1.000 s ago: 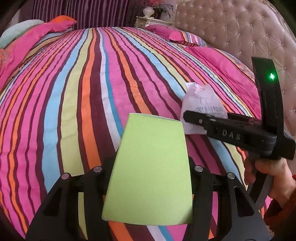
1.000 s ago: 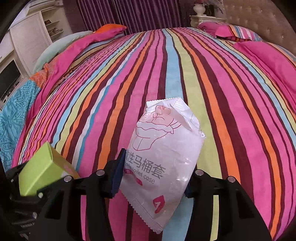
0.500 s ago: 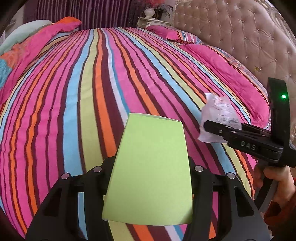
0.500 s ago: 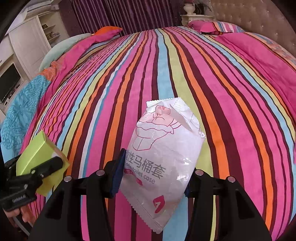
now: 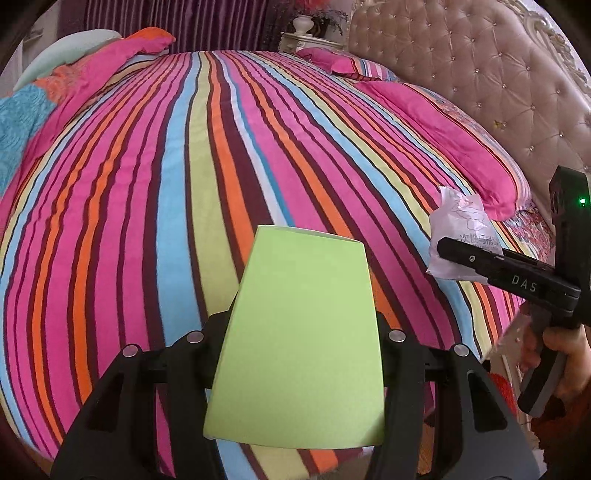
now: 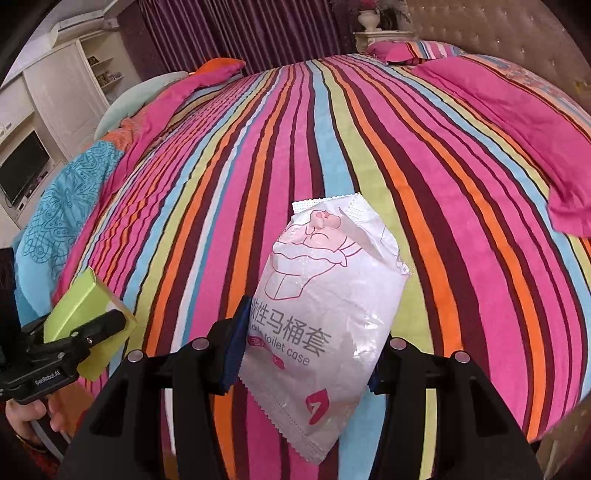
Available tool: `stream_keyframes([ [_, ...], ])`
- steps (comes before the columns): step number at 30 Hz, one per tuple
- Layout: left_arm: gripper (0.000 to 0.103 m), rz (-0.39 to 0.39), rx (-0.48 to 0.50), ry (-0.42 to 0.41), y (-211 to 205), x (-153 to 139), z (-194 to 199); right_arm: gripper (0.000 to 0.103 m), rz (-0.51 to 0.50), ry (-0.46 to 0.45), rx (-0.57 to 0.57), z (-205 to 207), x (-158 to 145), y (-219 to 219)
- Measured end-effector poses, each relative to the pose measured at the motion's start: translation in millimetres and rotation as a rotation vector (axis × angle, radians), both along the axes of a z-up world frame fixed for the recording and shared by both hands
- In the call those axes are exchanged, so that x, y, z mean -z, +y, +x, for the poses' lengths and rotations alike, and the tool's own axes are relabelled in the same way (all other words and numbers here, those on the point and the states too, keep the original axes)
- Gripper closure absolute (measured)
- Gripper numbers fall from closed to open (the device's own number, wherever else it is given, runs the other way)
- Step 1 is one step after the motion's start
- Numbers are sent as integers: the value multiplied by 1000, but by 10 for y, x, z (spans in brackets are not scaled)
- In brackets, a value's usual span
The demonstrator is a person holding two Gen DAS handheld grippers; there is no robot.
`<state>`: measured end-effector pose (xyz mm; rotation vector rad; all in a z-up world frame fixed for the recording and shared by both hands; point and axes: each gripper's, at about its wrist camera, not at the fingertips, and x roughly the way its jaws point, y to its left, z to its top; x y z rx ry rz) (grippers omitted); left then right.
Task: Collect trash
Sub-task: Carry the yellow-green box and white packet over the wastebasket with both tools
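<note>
My left gripper (image 5: 301, 332) is shut on a lime green box (image 5: 301, 339), held above the near edge of the striped bed. The box also shows at the left of the right wrist view (image 6: 79, 306). My right gripper (image 6: 306, 354) is shut on a white plastic toilet seat cover packet (image 6: 325, 295) with pink print. In the left wrist view the right gripper (image 5: 443, 245) sits at the far right, with the packet (image 5: 461, 221) sticking out past its fingers. Both items hang in the air over the bed.
The striped bedspread (image 5: 184, 166) fills both views. A pink pillow (image 5: 443, 133) lies along the tufted headboard (image 5: 498, 74). More pillows (image 6: 177, 92) lie at the far side. A white cabinet with a TV (image 6: 22, 170) stands at the left. A nightstand with a vase (image 6: 373, 26) is at the back.
Both grippers have pulled back from the bed with their items still held. More of the bed, and its near edge, now show. The right gripper sits farther right in the left wrist view.
</note>
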<state>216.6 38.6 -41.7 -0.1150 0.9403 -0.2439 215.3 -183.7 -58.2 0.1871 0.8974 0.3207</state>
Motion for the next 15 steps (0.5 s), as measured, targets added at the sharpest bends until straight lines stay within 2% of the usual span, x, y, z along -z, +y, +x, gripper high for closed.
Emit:
stream_keyframes([
  [15, 52, -23, -2, 0, 118, 117, -1136, 55, 51, -35, -31, -974, -93, 148],
])
